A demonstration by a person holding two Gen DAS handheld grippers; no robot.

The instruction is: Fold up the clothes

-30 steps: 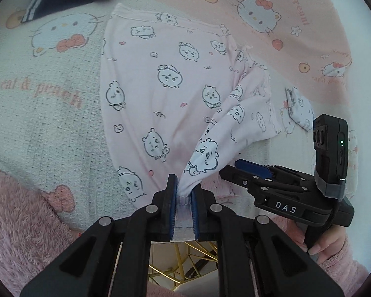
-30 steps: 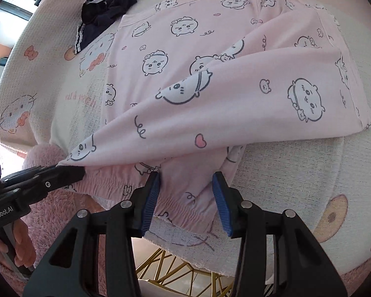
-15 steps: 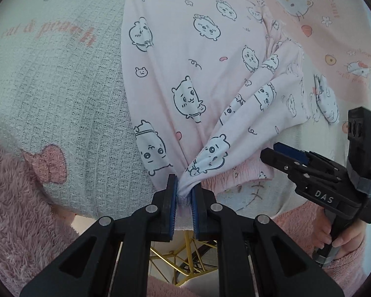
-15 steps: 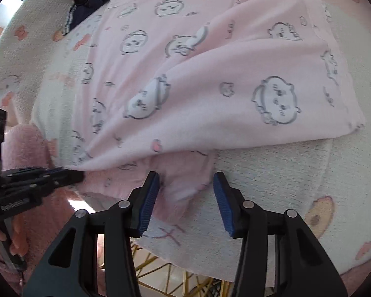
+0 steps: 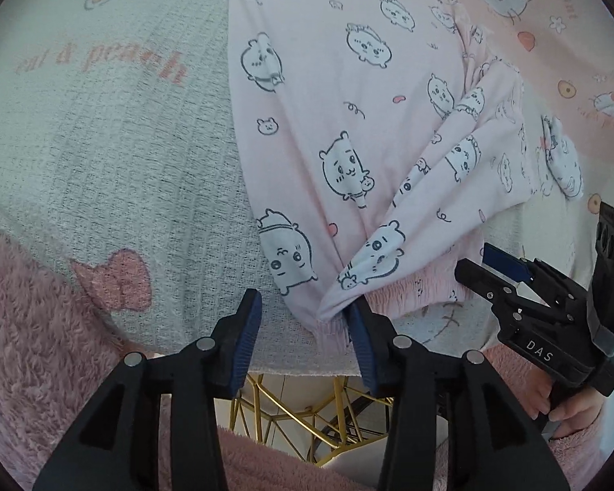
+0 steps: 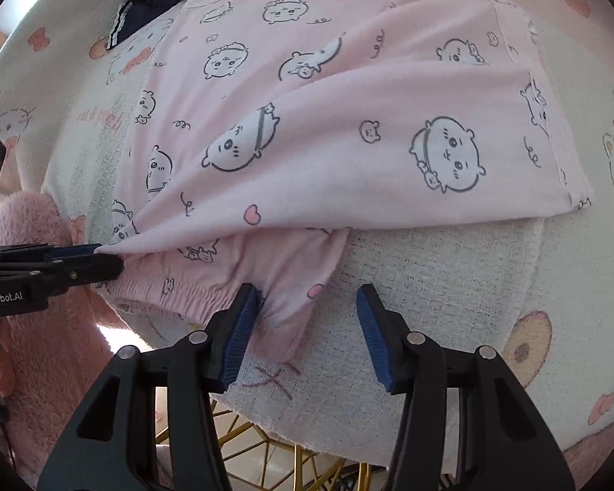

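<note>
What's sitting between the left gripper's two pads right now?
In the left wrist view, the left gripper is opening. A bunched corner of the pink pajama pants lies against the right-side pad; the rest of the gap shows only the blanket.

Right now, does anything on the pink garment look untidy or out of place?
Yes. The folded-over layer of the pink garment lies slanted, so the elastic waistband beneath stays uncovered, and its corner is bunched beside the opening left gripper.
</note>
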